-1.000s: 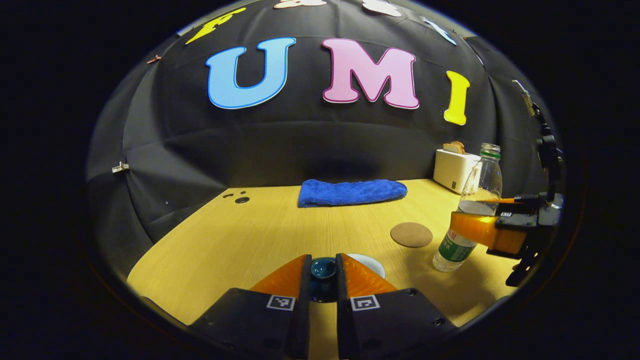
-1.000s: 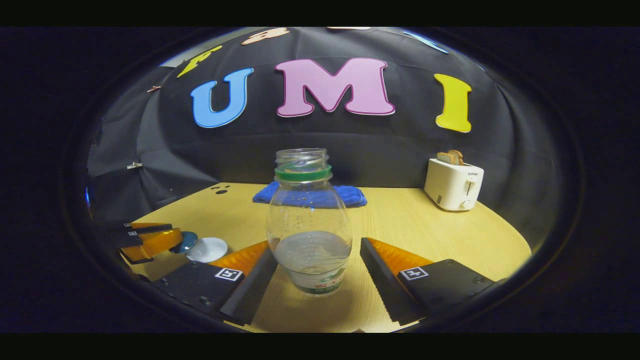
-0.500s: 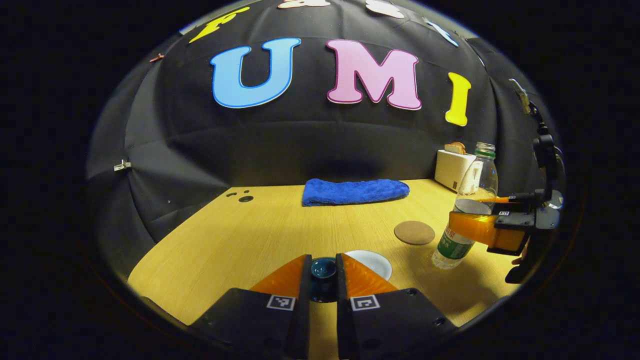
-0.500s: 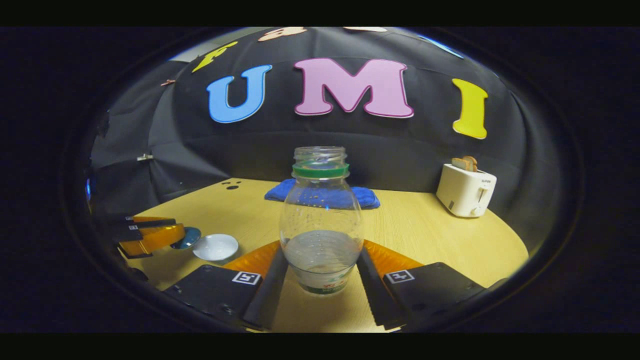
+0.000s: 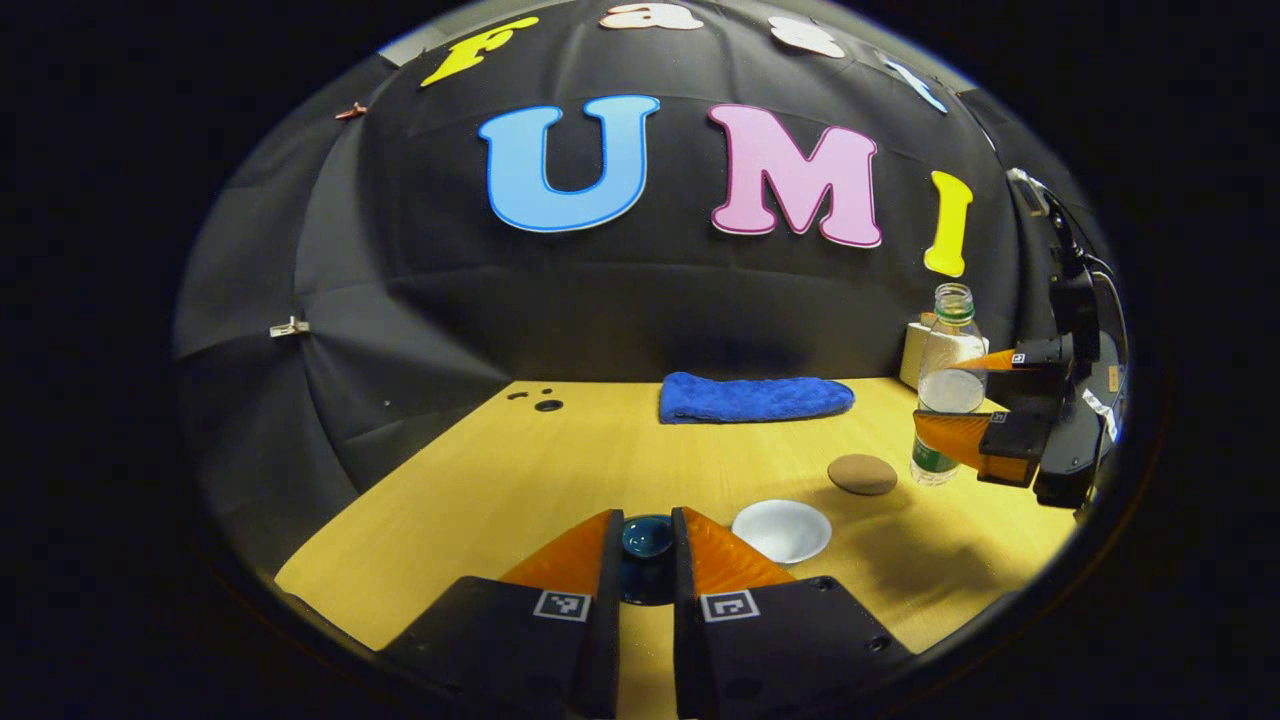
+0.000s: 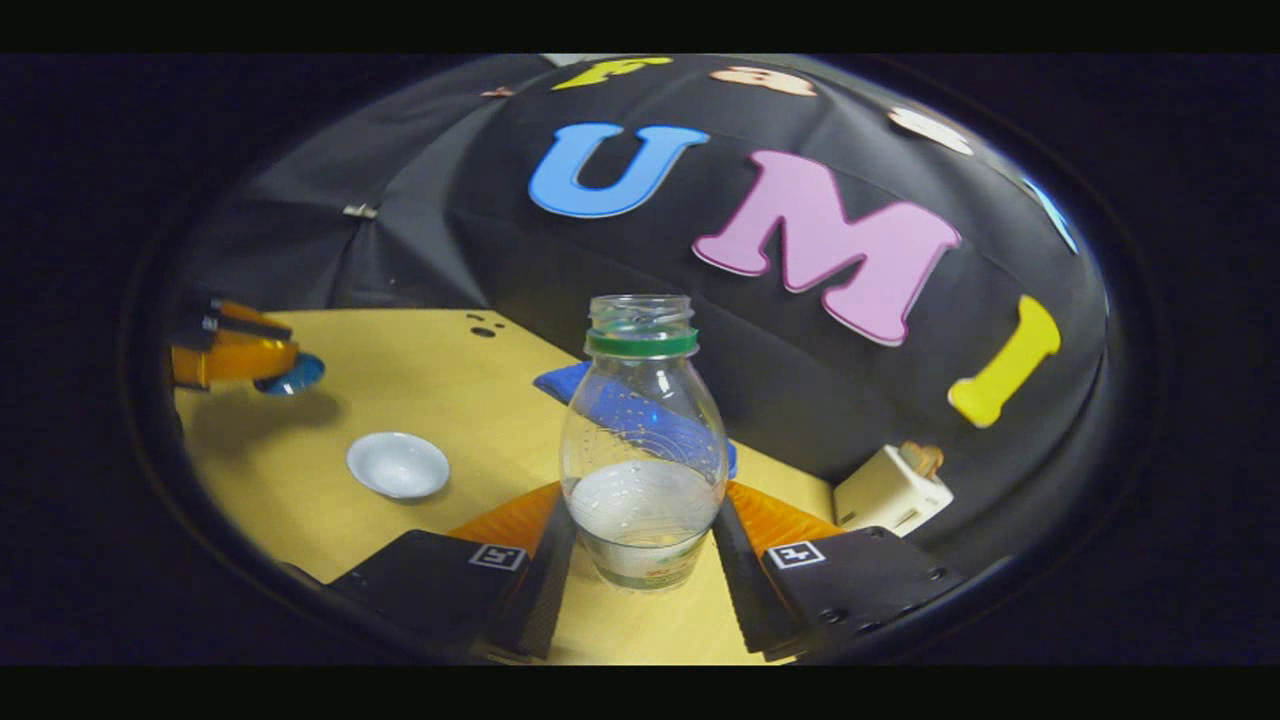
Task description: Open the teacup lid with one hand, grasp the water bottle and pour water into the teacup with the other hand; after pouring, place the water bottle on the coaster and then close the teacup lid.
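**Lid held up, bottle gripped**

The left gripper [image 5: 647,545] has its two orange fingers closed on the dark blue knob of the glazed teacup lid [image 5: 647,537] and holds it above the light wooden table [image 5: 560,470]. The open white teacup [image 5: 781,529] stands on the table just to the right of it. The right gripper [image 6: 640,540] is clamped on the lower body of the clear plastic water bottle [image 6: 642,440] with the green neck ring, uncapped and partly filled. The round brown coaster [image 5: 862,474] lies bare beside the bottle.
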Motion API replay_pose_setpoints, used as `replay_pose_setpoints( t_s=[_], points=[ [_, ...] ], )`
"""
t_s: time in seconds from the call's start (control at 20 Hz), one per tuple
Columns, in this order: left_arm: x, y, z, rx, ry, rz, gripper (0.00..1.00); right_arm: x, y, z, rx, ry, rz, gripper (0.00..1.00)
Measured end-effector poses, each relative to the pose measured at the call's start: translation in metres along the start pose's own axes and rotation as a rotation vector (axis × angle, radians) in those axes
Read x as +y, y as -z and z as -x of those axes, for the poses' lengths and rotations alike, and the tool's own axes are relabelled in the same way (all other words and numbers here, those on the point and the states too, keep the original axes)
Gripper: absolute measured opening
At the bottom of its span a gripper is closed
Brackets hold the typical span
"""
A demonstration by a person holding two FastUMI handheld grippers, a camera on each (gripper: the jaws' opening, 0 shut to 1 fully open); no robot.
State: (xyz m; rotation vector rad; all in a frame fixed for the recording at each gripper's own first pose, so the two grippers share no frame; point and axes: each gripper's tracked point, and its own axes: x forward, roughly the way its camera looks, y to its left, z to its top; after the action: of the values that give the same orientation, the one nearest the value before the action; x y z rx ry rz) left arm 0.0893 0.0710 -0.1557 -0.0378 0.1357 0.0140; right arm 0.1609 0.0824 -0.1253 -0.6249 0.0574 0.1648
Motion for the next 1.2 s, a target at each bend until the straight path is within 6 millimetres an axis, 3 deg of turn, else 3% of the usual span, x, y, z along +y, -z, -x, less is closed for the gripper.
replay_pose_setpoints(
  t_s=[0.3, 0.45, 0.5, 0.65, 0.75, 1.2],
  points=[
    [0.036, 0.000, 0.021, -0.014, -0.034, 0.012, 0.29, 0.028, -0.002, -0.012, 0.014, -0.052, 0.274, 0.72],
    [0.047, 0.008, 0.029, -0.007, -0.040, 0.050, 0.26, 0.044, 0.002, -0.017, 0.022, -0.080, 0.391, 0.72],
    [0.051, 0.010, 0.031, -0.004, -0.042, 0.054, 0.22, 0.050, 0.003, -0.019, 0.025, -0.089, 0.428, 0.67],
    [0.065, 0.020, 0.038, 0.011, -0.050, 0.048, 0.26, 0.064, 0.008, -0.025, 0.033, -0.104, 0.518, 0.72],
    [0.075, 0.025, 0.041, 0.022, -0.059, 0.042, 0.22, 0.069, 0.015, -0.030, 0.053, -0.110, 0.548, 0.71],
    [0.103, 0.043, 0.049, 0.049, -0.099, 0.076, 0.26, 0.071, 0.033, -0.044, 0.130, -0.099, 0.722, 0.67]
  ],
)
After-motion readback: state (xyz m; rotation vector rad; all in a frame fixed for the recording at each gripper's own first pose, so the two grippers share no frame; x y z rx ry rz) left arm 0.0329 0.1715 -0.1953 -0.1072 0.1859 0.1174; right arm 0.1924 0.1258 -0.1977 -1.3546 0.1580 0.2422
